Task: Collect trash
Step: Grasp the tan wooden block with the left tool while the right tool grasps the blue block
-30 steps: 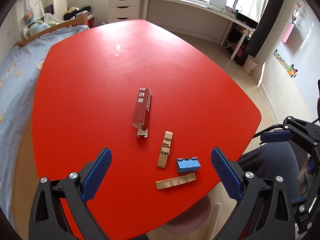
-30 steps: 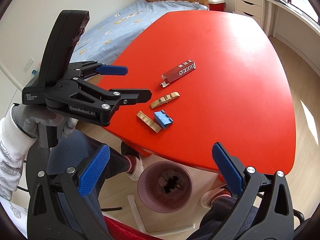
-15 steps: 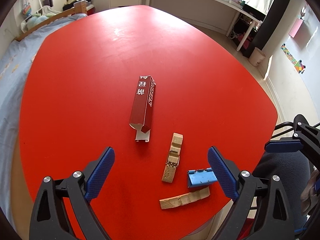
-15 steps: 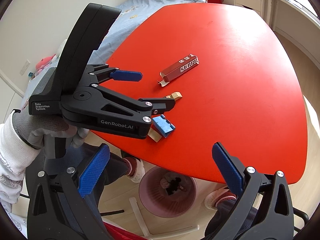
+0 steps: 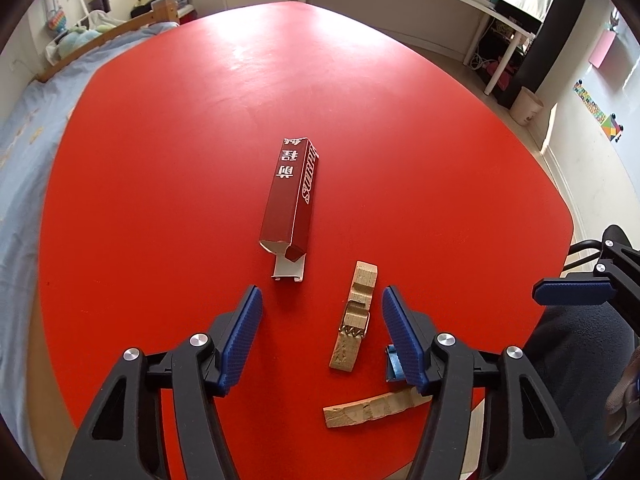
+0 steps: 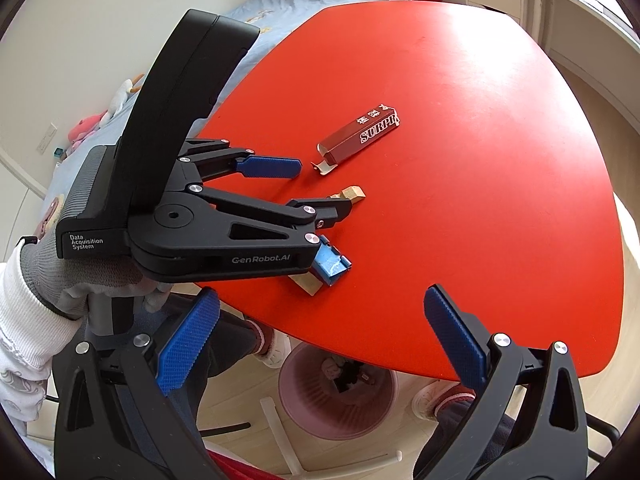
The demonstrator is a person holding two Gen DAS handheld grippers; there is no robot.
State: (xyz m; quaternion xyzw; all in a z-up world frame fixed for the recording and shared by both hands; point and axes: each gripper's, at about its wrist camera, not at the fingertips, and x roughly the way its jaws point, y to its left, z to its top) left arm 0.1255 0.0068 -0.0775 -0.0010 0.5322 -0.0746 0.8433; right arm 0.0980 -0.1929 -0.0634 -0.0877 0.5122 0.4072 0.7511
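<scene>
Four pieces of trash lie on the red table [image 5: 160, 160], all in its near part. The left gripper [image 5: 322, 332] is over the table with its jaws apart, and nothing is between the pads in a grip. A wooden clip half [image 5: 354, 320] lies on the table between the two blue fingers [image 5: 242, 336], closer to the right one and apart from both as far as the left wrist view shows. Its long axis runs almost along the fingers, pointing away from the camera with a small tilt to the right. The red carton [image 5: 292, 192] lies just beyond the fingertips, a little to the left of the middle. Its long axis also points away, and its open end with the white flap faces the gripper. A second wooden piece [image 5: 368, 410] lies across, near the table edge, partly under the right finger. A small blue box [image 6: 330, 266] lies beside it, mostly hidden in the left view.

The right gripper [image 6: 322, 344] is wide apart and empty, held off the table edge, above a pink bin [image 6: 340, 400] on the floor.
</scene>
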